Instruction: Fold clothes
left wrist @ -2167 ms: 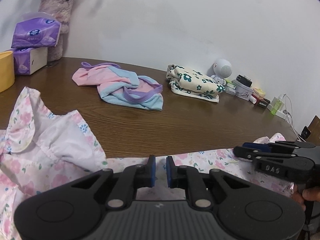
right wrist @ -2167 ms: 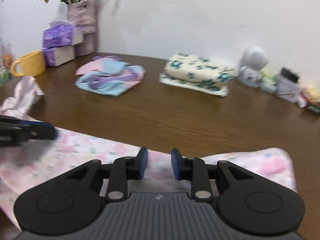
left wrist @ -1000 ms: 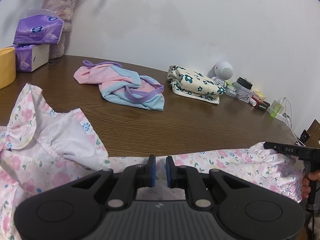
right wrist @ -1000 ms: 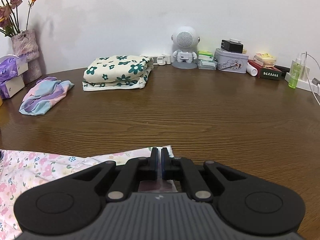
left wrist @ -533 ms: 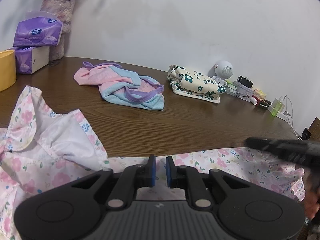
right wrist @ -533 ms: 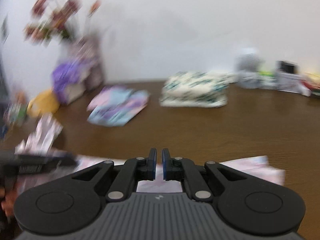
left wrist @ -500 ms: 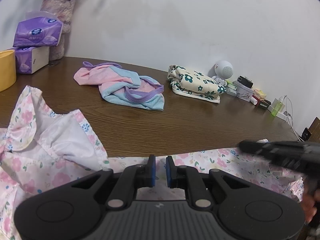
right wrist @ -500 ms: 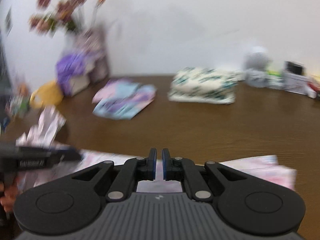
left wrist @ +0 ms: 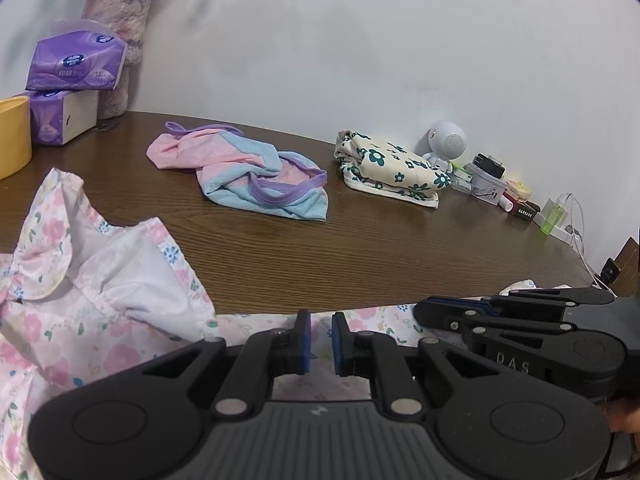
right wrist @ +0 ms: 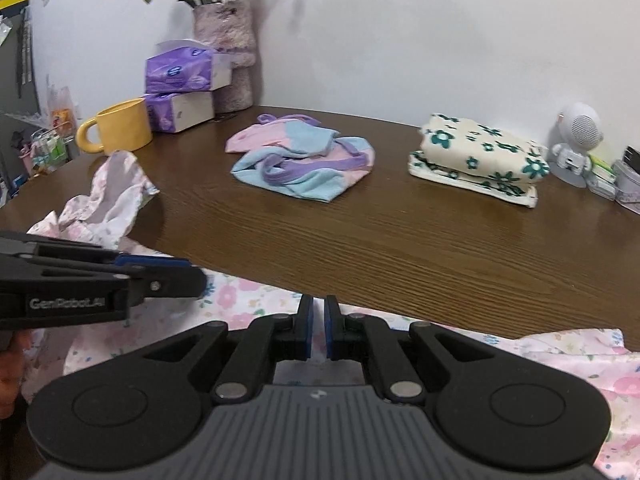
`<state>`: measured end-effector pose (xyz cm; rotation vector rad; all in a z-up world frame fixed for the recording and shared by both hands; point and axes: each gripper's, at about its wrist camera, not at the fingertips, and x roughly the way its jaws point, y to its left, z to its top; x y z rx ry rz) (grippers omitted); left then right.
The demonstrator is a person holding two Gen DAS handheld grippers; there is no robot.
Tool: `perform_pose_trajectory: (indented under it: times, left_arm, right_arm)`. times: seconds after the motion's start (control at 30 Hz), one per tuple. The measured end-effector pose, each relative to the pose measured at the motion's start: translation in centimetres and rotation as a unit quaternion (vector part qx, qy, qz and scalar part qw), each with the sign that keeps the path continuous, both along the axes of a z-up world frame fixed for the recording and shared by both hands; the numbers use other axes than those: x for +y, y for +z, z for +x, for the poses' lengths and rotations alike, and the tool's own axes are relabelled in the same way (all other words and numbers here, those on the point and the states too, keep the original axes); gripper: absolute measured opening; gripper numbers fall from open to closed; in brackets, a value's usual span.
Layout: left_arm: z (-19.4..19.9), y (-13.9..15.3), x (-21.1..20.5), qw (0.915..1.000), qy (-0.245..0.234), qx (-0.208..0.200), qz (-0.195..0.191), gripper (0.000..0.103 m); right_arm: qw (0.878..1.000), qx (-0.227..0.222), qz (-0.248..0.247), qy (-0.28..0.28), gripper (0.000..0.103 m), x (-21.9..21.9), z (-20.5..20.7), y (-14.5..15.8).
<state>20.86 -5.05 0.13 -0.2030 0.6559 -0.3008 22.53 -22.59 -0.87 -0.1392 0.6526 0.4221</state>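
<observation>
Beneath both grippers (left wrist: 319, 338) (right wrist: 316, 330): floral garment (left wrist: 100, 320).

"GenRobot.AI" on side of left gripper (right wrist: 196, 276), right wrist view. "DAS" on side of right gripper (left wrist: 424, 314), left wrist view. Tissue pack (left wrist: 76, 62) print unreadable.

pink floral garment (left wrist: 100, 320), rumpled, on table edge (left wrist: 380, 248)

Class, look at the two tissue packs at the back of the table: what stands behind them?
A fuzzy mauve vase of flowers stands behind the tissue packs, against the wall. The packs cover part of its lower side, so whether it touches them cannot be told.
</observation>
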Motion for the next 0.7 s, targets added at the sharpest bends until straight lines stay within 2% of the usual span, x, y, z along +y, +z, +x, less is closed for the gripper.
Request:
perform_pose_trajectory:
  times: [0.27, 0.53, 0.63, 0.7]
  left_arm:
    - [0.1, 0.0, 0.1, 1.0000, 0.000, 0.000, -0.002, 0.011]
    - [0.0, -0.1, 0.3, 1.0000, -0.002, 0.001, -0.005, 0.011]
    - [0.0, -0.1, 0.3, 1.0000, -0.002, 0.001, -0.006, 0.011]
    - [0.0, -0.1, 0.3, 1.0000, -0.001, 0.001, -0.006, 0.011]
  right_arm:
    - [0.998, 0.003, 0.010, -0.055, 0.005, -3.3, 1.1, -0.1]
    - [0.994, -0.004, -0.007, -0.106, 0.005, -7.1, 1.3, -0.1]
    - [0.994, 0.002, 0.022, -0.109, 0.004, -8.9, 1.4, 0.1]
    - [0.992, -0.006, 0.003, -0.126, 0.004, -9.4, 1.3, 0.1]
